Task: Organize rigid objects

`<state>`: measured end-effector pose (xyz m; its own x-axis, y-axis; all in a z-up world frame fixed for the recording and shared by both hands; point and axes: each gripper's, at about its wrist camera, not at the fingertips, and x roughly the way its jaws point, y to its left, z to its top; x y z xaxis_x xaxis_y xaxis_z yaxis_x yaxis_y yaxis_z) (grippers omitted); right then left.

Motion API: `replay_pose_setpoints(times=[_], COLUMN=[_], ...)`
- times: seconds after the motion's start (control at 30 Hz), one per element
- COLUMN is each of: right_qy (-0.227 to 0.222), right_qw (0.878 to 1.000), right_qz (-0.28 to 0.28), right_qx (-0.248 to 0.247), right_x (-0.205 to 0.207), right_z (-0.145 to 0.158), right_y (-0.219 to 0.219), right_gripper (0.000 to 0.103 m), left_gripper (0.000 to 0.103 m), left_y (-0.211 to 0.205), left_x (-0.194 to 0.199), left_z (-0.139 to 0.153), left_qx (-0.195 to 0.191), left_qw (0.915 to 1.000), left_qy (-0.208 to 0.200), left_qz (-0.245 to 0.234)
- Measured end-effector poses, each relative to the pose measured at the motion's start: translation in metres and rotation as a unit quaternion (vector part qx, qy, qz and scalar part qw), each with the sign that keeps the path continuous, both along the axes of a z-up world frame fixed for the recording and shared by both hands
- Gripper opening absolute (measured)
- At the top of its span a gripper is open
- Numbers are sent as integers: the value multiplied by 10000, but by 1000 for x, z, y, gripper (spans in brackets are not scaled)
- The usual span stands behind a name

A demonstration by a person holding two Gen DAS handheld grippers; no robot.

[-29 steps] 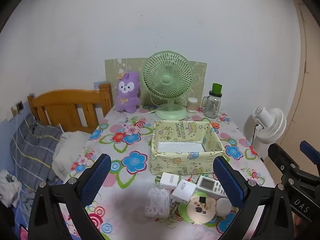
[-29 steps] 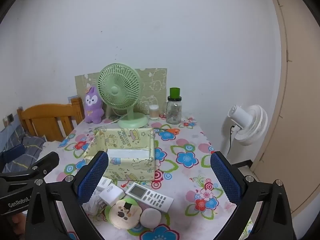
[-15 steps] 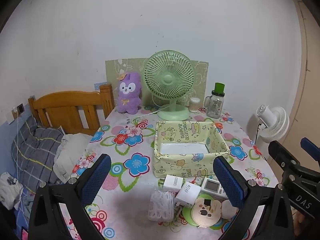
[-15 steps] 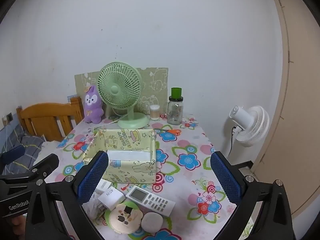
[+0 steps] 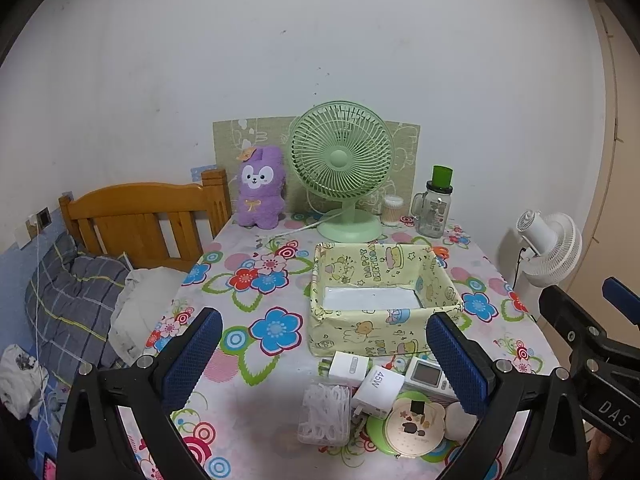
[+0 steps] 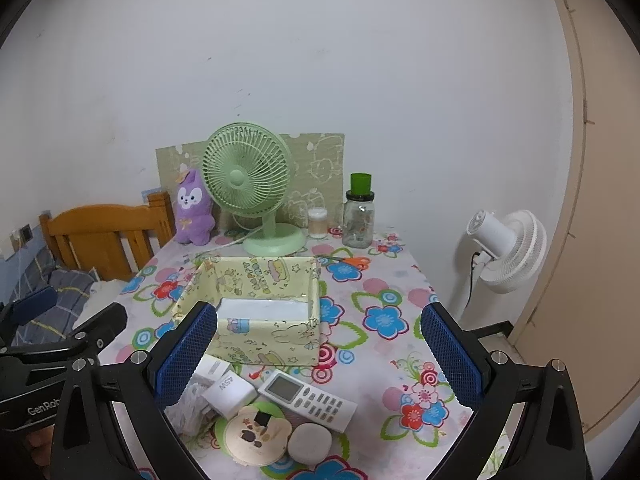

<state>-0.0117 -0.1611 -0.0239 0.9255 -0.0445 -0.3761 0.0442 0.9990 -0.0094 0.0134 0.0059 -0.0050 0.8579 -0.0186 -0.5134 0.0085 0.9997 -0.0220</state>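
My left tongs [image 5: 324, 364] hang above the near edge of the tabletop [image 5: 256, 376], fingers wide apart and gripping nothing. My right tongs [image 6: 318, 354] hang beside them, also spread wide and empty.

The yellow printed fabric box [image 5: 380, 304] sits in the middle of the flowered cloth, open at the top, with only a pale flat bottom showing inside. The loose things lie in a tight cluster just in front of the box's near wall. A small white plug [image 5: 349, 366] lies closest to the box. Next to it is a white charger [image 5: 378, 390] marked 45W, touching the plug's corner. A clear case [image 5: 325, 414] of white bits sits left of the charger. The white remote [image 6: 308, 400] runs at a slant to the right of the charger, screen end toward the box. A round compact [image 6: 256, 436] with a cartoon lid rests on a green disc [image 6: 266, 408], and a pale round puff [image 6: 310, 442] sits just beside the compact on its right.

At the back stand a green fan [image 5: 342, 168], a purple plush [image 5: 260, 192], a glass jar [image 5: 434, 212] with a green cap and a small swab tub [image 5: 393, 210]. Orange scissors [image 6: 352, 261] lie behind the box near the jar. A white fan [image 6: 508, 250] stands off the tabletop to the right, and a wooden bed [image 5: 148, 220] is to the left.
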Motion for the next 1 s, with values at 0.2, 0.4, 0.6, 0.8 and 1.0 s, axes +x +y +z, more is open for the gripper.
replay_pose_setpoints(times=[0.2,0.4,0.6,0.8,1.0], right_qy=[-57,-69,-104,-123,-47], right_qw=[10000,9999,9999,9999,9999], right_qz=[-43,-90,-102,-98,-92], right_qx=[-26,-30,2,31,45], right_x=[-3,-4,-6,-8,-5], right_z=[3,6,7,7,8], right_y=[0,0,0,0,1], right_gripper=[103,103,103,103,103], left_gripper=[103,103,103,103,103], left_y=[0,-1,0,-4,-7], left_x=[-1,-2,-2,-4,-5], left_z=[-1,-1,0,0,-2], left_qx=[-6,13,37,113,161], left_qw=[10000,10000,10000,9999,9998], left_qy=[-18,-35,-39,-60,-84], left_qz=[-24,-51,-56,-112,-101])
